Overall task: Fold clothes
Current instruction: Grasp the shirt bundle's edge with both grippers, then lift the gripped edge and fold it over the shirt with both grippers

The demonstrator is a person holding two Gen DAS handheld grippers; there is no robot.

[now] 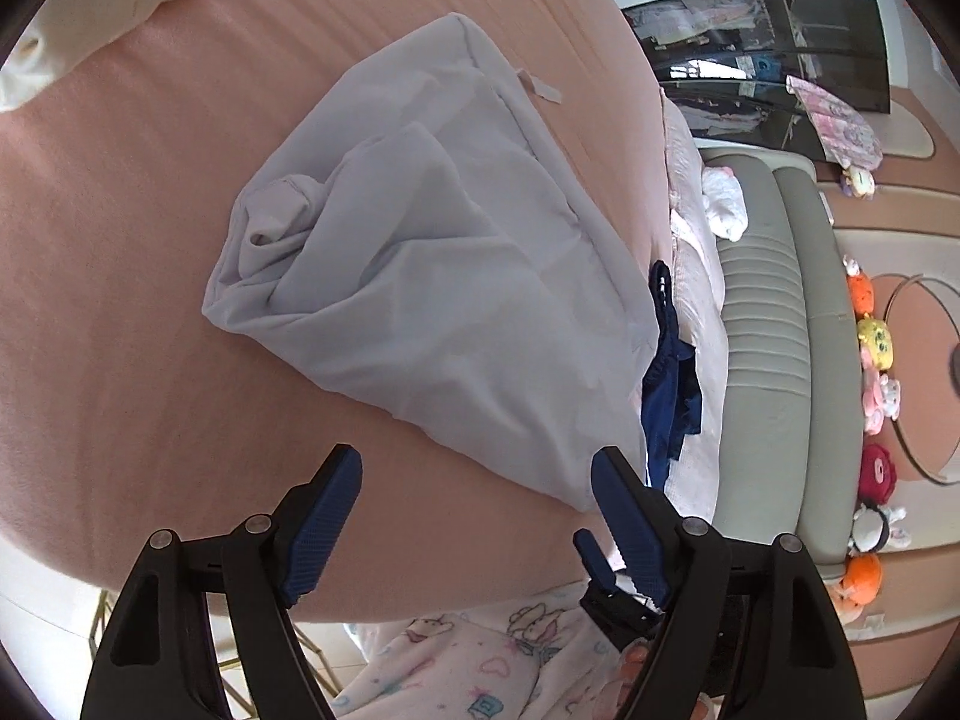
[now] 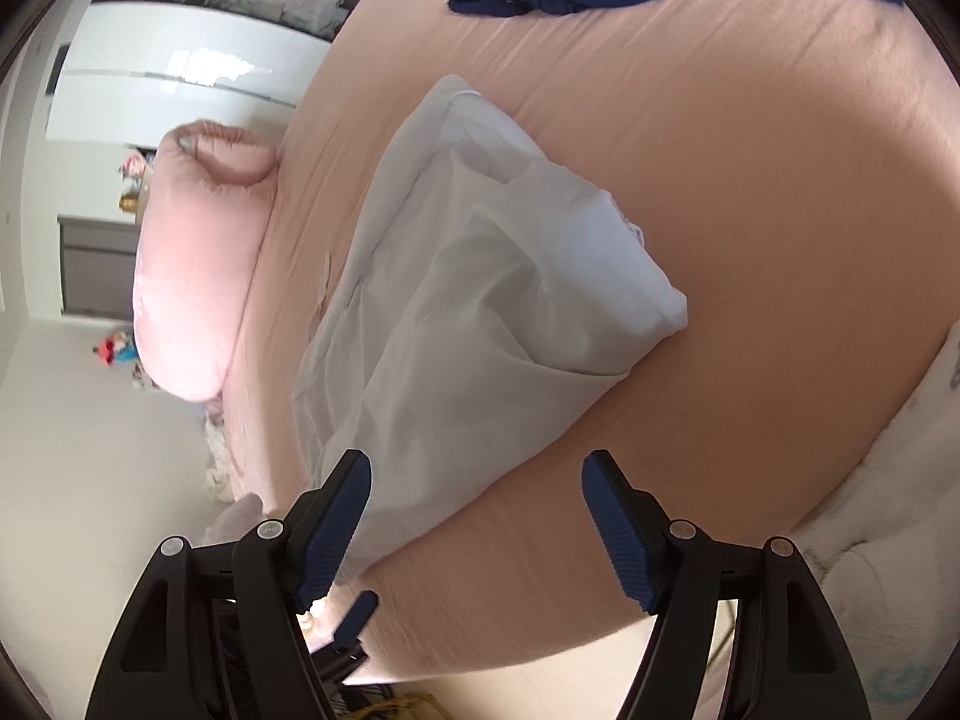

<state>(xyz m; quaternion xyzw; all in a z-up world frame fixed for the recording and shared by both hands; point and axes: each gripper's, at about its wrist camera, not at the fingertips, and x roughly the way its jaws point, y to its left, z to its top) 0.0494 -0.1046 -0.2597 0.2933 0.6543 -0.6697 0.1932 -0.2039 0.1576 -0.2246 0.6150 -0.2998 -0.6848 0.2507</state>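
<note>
White tag point(image 1: 542, 87), print unreadable

Legible text: none. Small tag point(image 1: 539, 86) beside the pale garment point(image 1: 420, 252) on the bed: blank or unreadable.

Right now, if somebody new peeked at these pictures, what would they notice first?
Probably the crumpled pale grey garment lying in the middle of the pink bed sheet. Next, the two pairs of blue-tipped tongs, left tongs and right tongs, both open just above its near end and holding nothing. A dark blue garment lies at the bed's edge.
</note>
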